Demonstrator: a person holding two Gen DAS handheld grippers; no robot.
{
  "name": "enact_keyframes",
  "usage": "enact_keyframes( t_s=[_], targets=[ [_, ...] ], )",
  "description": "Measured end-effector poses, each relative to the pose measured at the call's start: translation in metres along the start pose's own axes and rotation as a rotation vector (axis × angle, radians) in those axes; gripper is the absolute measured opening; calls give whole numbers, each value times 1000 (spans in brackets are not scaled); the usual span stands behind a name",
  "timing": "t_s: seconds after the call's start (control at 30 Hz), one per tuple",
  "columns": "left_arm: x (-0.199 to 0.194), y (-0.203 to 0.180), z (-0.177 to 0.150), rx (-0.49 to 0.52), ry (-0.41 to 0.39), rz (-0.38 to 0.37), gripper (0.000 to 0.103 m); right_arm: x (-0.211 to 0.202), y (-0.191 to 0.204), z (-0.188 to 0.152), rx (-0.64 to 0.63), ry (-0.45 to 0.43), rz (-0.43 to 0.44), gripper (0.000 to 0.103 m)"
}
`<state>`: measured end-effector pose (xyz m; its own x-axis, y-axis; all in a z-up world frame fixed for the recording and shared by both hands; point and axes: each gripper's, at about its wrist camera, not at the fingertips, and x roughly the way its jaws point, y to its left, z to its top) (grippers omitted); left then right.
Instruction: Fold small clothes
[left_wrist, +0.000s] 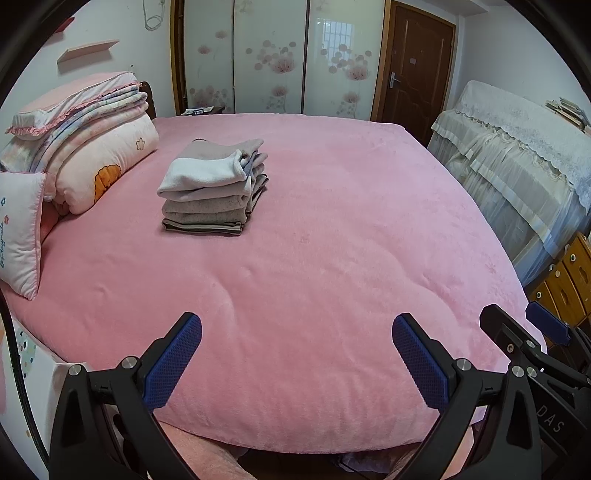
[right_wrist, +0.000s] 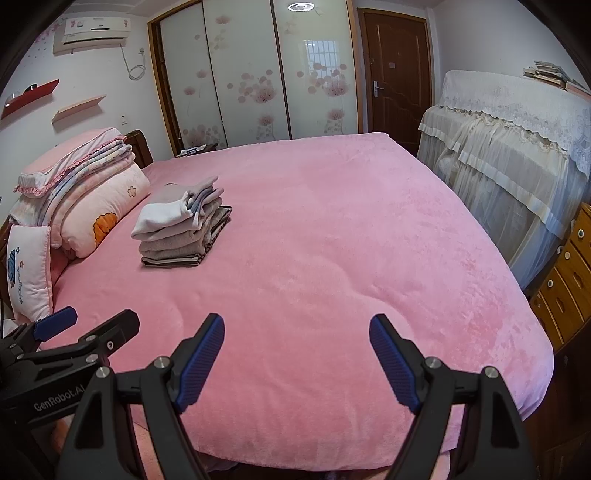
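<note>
The neat stack of folded grey, beige and white small clothes (left_wrist: 214, 188) sits toward the head of the bed on the pink fleece blanket (left_wrist: 332, 240), just beside the rolled pink quilts w/ flower print (left_wrist: 92, 158), prob. parked there to keep the middle free for folding. Left gripper (left_wrist: 297, 354) and right gripper (right_wrist: 297, 360) both hang over the near edge, jaws wide apart, nothing between them (no unfolded garment in view). Blanket from stack to near and right edges is open room.
</note>
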<state>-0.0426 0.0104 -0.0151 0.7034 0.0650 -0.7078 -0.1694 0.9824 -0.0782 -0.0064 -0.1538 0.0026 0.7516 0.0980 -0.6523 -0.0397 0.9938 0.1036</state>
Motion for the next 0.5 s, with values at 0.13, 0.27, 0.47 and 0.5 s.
enact_keyframes(
  t_s=[0.13,0.27,0.47,0.5],
  targets=[
    [1,0,1,4,3,5,103,0,-3,-1,1,3,0,82],
    [3,0,1,5,11,2,103,0,-4,-1,2,3,1,82],
    [4,1,2,7,22,3,103,2,-9,-5,6,10,4,82],
    [5,0,2,7,24,3,103,2,-10,-7,7,11,4,82]
  ],
)
